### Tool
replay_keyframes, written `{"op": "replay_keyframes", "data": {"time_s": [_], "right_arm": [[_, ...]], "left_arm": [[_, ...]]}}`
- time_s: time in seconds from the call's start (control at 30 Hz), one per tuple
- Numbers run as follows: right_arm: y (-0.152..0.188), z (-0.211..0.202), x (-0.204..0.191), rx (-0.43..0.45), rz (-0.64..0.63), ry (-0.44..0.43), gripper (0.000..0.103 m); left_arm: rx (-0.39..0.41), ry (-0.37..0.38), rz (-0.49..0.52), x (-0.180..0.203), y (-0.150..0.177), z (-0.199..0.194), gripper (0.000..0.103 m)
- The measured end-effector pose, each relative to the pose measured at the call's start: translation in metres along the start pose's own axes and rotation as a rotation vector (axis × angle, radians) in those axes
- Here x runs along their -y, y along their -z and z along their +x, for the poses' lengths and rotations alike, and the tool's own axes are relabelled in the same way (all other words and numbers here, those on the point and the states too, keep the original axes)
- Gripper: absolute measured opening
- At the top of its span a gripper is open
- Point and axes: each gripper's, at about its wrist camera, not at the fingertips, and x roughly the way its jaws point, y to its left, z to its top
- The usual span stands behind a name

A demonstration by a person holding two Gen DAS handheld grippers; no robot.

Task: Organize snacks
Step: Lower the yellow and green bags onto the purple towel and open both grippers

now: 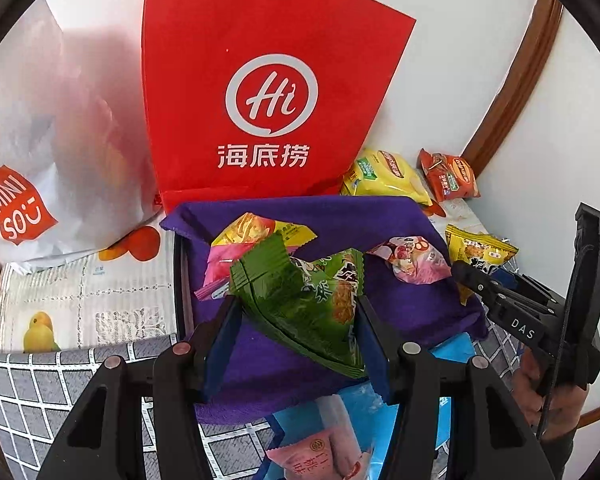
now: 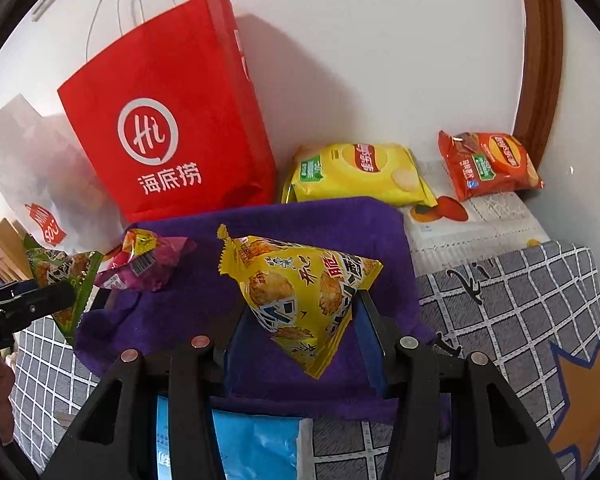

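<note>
My left gripper (image 1: 296, 312) is shut on a green triangular snack packet (image 1: 300, 292), held above a purple cloth (image 1: 340, 216). My right gripper (image 2: 300, 320) is shut on a yellow triangular snack packet (image 2: 300, 292) over the same purple cloth (image 2: 300, 216). On the cloth lie a pink-and-yellow packet (image 1: 240, 248) and a pink packet (image 1: 412, 260). The right wrist view shows the green packet (image 2: 60, 276) at the left, with the left gripper (image 2: 48, 300) on it and a pink packet (image 2: 148, 264) beside it. In the left wrist view, the right gripper (image 1: 472, 276) comes in from the right with the yellow packet (image 1: 476, 250).
A red paper bag (image 2: 172, 120) and a white Miniso bag (image 1: 32, 160) stand at the back against the wall. A yellow chips bag (image 2: 360, 172) and a red chips bag (image 2: 488, 164) lie at the back right. A blue package (image 2: 256, 448) lies below my grippers on the checked tablecloth (image 2: 500, 300).
</note>
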Motion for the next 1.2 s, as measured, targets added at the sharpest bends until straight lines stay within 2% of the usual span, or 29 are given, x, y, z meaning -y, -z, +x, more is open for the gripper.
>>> {"op": "replay_keyframes", "data": {"time_s": [0.43,1.2], "right_arm": [[0.009,0.022,0.001,-0.031,-0.001,-0.004,0.049],[0.014,0.030,0.007,-0.052,0.009,-0.002,0.049]], "left_arm": [[-0.034,-0.015,-0.021,-0.011,0.003,0.017,0.054],[-0.058,-0.020,-0.022,-0.013,0.005,0.028,0.054]]}}
